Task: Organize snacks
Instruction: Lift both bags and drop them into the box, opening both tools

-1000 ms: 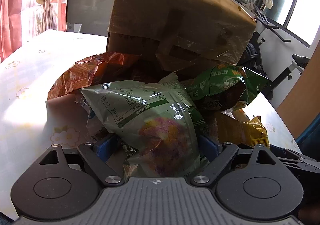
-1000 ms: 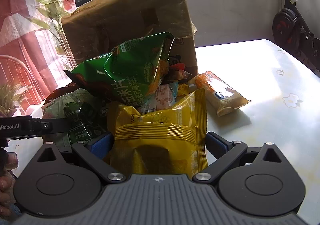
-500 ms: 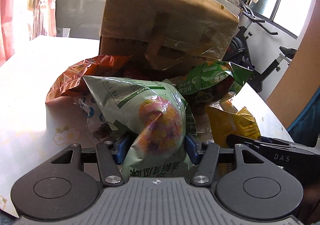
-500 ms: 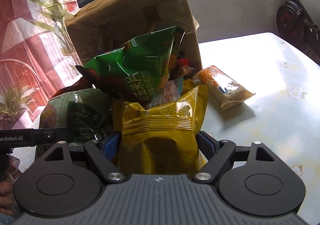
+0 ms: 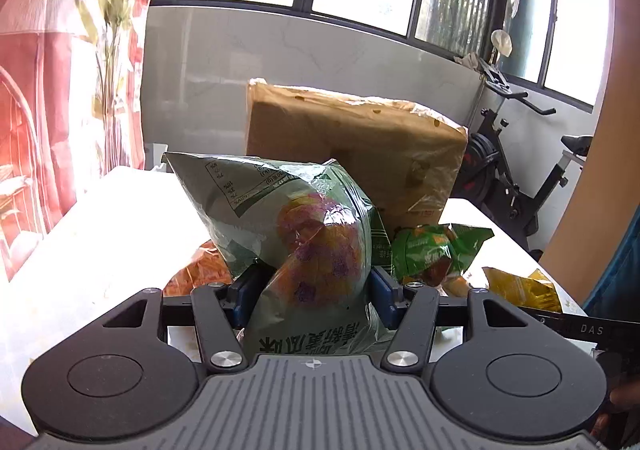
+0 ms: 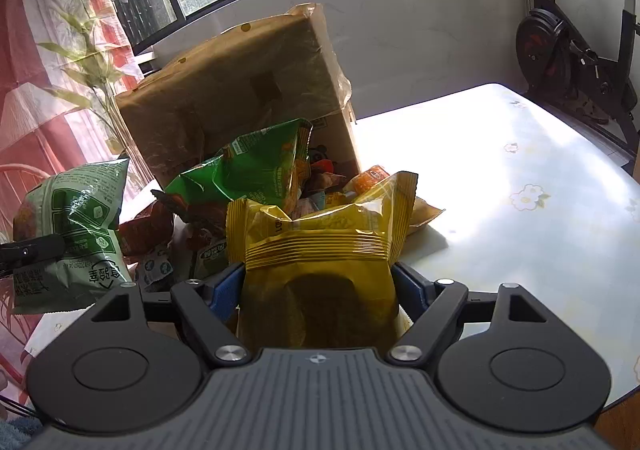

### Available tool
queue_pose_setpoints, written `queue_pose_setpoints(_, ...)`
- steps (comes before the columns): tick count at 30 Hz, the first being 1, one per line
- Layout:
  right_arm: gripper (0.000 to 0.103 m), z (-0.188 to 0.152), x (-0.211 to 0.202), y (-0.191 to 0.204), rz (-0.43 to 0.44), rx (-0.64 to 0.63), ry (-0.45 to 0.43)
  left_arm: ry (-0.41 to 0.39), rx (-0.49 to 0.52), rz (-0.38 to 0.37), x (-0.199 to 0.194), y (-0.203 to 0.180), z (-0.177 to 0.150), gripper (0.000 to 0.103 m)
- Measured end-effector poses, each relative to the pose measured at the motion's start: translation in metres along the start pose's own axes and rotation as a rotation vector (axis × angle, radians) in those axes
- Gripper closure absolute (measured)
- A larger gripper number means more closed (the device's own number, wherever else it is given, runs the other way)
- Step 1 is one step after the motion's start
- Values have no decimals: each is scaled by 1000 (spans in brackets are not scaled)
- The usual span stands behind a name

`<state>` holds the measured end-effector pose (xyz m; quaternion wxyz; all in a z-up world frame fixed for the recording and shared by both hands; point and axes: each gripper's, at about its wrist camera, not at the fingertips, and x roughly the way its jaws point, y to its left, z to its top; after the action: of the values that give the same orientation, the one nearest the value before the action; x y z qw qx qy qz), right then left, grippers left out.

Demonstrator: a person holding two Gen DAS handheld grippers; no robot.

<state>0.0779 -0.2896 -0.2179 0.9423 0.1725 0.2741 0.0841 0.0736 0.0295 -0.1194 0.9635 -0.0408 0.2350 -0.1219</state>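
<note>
My left gripper is shut on a pale green snack bag and holds it above the table; the bag also shows at the left of the right wrist view. My right gripper is shut on a yellow snack bag, lifted a little off the pile. A bright green chip bag and a red-orange bag lie in the pile in front of a tipped cardboard box. The box also stands behind the held bag in the left wrist view.
The table has a white floral cloth. An orange packet lies behind the yellow bag. An exercise bike stands beyond the far right edge. A red curtain hangs at the left.
Both grippers closed on their bags and lifted. The left one raised the pale green bag well above the pile; the right one raised the yellow bag slightly.
</note>
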Motion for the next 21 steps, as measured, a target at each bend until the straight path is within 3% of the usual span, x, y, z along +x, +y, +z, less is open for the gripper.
queue_pose_setpoints(5,23,24,-19,-8,-14,25,-101,-77,9,44,-11,12,27,43)
queue_pose_setpoints(11,23,65,-28,2,24,-37,-225,-152,43,94,-8,14,62,43)
queue_pose_setpoints(21,23,147,8,37,119,-172,-319,-271,99,99,15,-3,115,42)
